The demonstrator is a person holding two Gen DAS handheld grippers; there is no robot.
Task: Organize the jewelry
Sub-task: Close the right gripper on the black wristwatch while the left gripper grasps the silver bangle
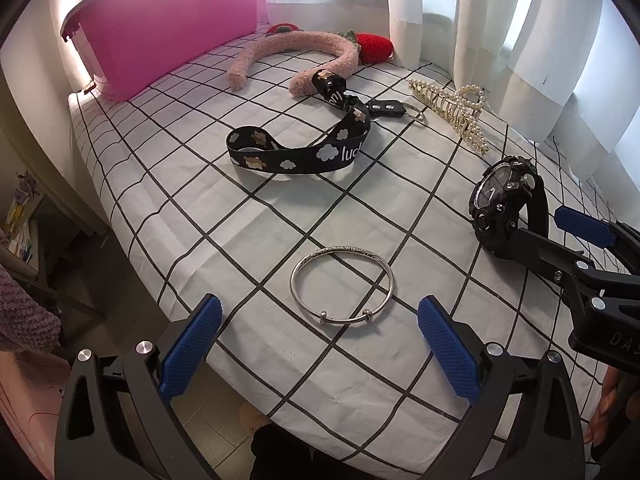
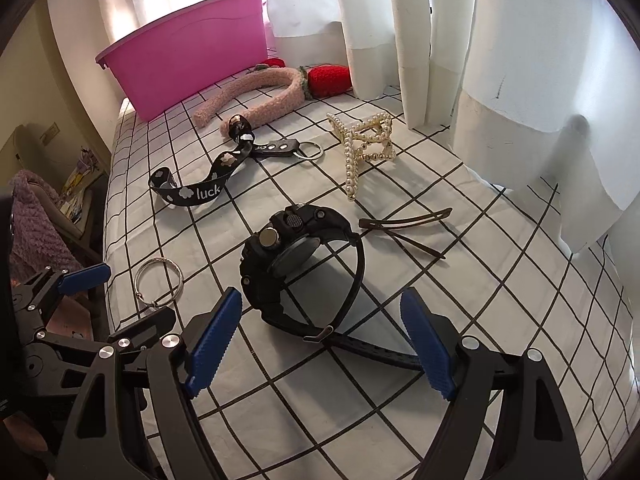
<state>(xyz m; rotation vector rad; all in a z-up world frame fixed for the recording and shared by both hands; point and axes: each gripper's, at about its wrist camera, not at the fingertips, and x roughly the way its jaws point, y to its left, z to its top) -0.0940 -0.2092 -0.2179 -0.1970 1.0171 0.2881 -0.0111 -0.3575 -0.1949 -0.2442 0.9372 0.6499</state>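
**Desk:** Item one, the jewelry nearest your fingers?

**Me:** A silver bangle (image 1: 342, 284) with two small beads on it, lying flat on the checked white tablecloth (image 1: 200, 208), just ahead of my left gripper (image 1: 318, 354). That gripper is spread wide, holding nothing, and the bangle sits beyond the fingertips, centred on the gap. Item two: a black sports watch (image 2: 298, 258), resting on its side with the strap buckled into a loop, its loose tail running toward my right gripper (image 2: 322, 344). That one is also spread wide and holding nothing; the strap's lower curve lies between the blue pads (image 2: 212, 340), touching neither that I can see.

**Desk:** Farther out?

**Me:** Beyond the watch, a thin dark hair clip (image 2: 404, 226) flat on the cloth. Beyond that, a pearl claw clip (image 2: 366, 146) near the white curtains (image 2: 500, 60). Left of it, a black lanyard (image 1: 304, 140) printed with clouds and "luck", joined to a black key fob (image 2: 280, 147) with a metal ring. Behind the lanyard, a fuzzy pink headband (image 1: 296, 58), open ends toward me, one end touching the lanyard. At the back, a red crocheted strawberry (image 1: 374, 48) against the curtain and a pink plastic bin (image 1: 168, 36) at the table's far left corner; from here I cannot see inside it.
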